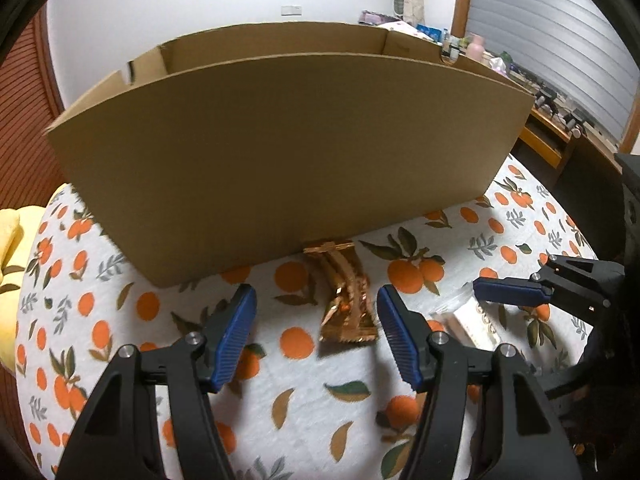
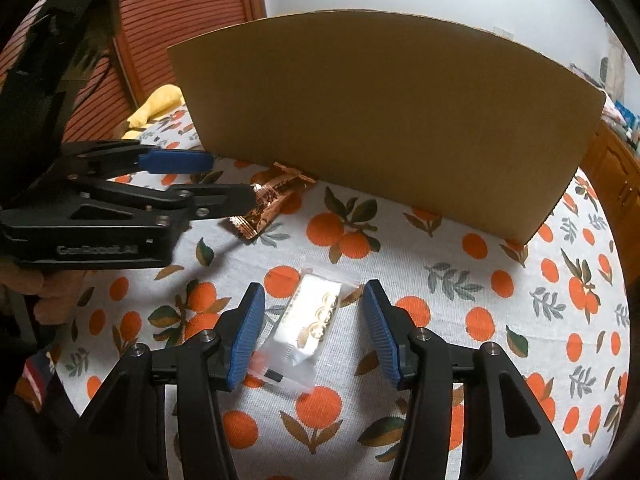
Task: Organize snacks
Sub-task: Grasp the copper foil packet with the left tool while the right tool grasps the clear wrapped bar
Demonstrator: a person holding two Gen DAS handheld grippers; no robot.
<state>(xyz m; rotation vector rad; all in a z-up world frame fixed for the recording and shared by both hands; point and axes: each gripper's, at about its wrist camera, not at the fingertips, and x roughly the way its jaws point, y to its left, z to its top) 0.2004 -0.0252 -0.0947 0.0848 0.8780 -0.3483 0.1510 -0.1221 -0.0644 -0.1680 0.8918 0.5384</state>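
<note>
**Two snacks, two open grippers, one box**

I count two snacks on the cloth. The first is a crinkled copper-gold foil snack packet point(image 1: 347, 298), lying lengthwise with its far crimped end touching the foot of the box. It sits between the blue ribbed pads point(image 1: 236, 338) of my left gripper point(image 1: 316, 300), whose jaws are spread wide on either side without touching the foil. In the right wrist view the same foil packet point(image 2: 267, 205) shows at about 10 o'clock, with the near finger of my left gripper point(image 2: 230, 180) partly covering it.

The second is a clear plastic snack pouch with a white and gold label point(image 2: 310, 328), flat on the cloth, slightly tilted, between the fingers of my right gripper point(image 2: 314, 306). Those jaws are also spread, the pads standing clear of the pouch on both sides. From the left wrist view this pouch point(image 1: 470, 326) lies at 3 o'clock of the foil packet, with my right gripper point(image 1: 486, 294) above it.

Beyond both snacks, at 12 o'clock, stands one large brown cardboard box point(image 1: 280, 152), open at the top, its plain front wall facing me. Everything rests on a white tablecloth printed with oranges and leaves point(image 2: 480, 320). A yellow cloth point(image 2: 160, 106) lies at the table's far left edge.
</note>
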